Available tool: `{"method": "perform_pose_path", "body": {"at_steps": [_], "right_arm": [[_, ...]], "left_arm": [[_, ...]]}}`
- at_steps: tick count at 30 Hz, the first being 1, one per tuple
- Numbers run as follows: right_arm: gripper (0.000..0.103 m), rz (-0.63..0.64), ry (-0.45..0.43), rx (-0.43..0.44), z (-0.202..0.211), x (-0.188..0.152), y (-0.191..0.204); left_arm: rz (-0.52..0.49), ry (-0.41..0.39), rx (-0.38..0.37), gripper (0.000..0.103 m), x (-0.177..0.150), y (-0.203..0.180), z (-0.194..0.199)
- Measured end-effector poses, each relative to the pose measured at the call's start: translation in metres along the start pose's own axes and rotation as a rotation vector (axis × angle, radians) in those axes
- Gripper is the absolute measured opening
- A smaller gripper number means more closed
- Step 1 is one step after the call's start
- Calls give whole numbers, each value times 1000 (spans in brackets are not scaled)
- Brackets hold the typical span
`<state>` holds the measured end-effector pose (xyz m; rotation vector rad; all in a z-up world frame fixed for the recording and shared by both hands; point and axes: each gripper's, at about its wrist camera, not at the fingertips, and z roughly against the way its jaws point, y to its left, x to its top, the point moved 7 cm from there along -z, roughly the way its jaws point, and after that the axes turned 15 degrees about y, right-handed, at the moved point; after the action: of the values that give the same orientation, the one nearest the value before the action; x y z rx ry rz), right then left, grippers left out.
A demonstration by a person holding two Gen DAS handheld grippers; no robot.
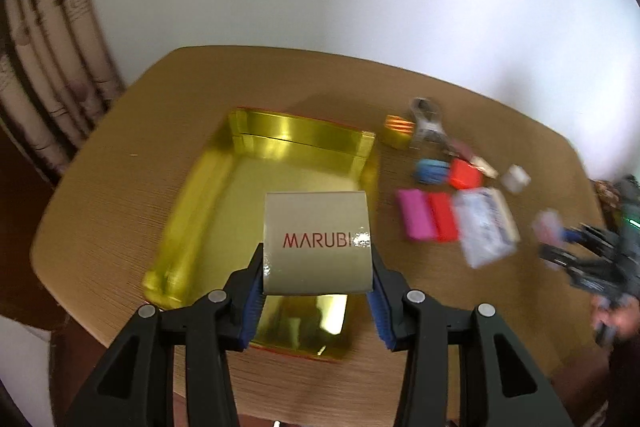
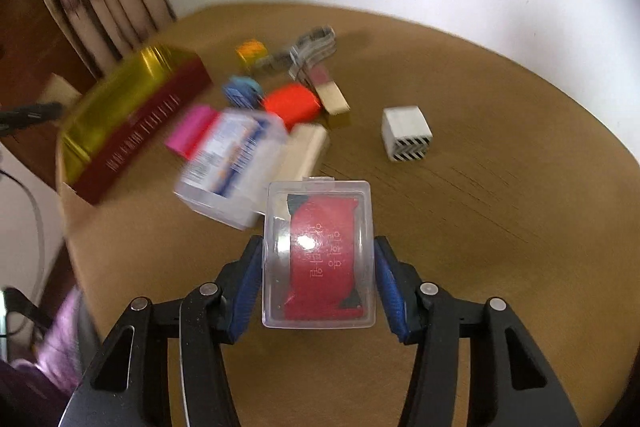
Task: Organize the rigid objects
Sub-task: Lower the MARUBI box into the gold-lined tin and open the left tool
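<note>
My left gripper [image 1: 318,279] is shut on a beige box marked MARUBI [image 1: 317,241] and holds it above the open gold-lined tray box [image 1: 192,211]. My right gripper [image 2: 318,267] is shut on a clear plastic case with a red insert [image 2: 320,255] and holds it above the table. The gold box with its dark red side also shows in the right wrist view [image 2: 132,123] at the left. Loose items lie between: a pink block [image 1: 414,219], red blocks [image 1: 464,173], a blue item [image 1: 430,171], and a clear printed case [image 2: 232,163].
A round wooden table [image 2: 500,187] carries a white cube with chevron stripes [image 2: 406,133], a wooden block [image 2: 334,99], a small orange-gold box [image 2: 250,53] and a metal clip [image 2: 316,43]. Curtains [image 1: 52,75] hang at the left. The right gripper shows in the left wrist view [image 1: 592,263].
</note>
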<state>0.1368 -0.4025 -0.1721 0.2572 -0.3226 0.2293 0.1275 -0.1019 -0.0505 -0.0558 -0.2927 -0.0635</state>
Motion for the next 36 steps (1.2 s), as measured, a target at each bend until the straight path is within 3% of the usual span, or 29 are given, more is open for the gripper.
{"method": "perform_pose_path", "body": {"at_steps": [10,16,25,30,36], "right_arm": [[50,43,-97,101,40,18,60],[50,53,-124,152,46,27,87],[50,111,-133,216,44,43,127],[50,138,-147,235,49,59,149],[50,195,-138,244,43,113,175]], "left_arm": [[-11,65,116,46,57,37,-62],[-34,101,134,47,89,44,-98],[-56,125,198,50,101,56,-123],[-38,114,183,51,95,62,-116],[131,-30,68,51,46,81,-50]]}}
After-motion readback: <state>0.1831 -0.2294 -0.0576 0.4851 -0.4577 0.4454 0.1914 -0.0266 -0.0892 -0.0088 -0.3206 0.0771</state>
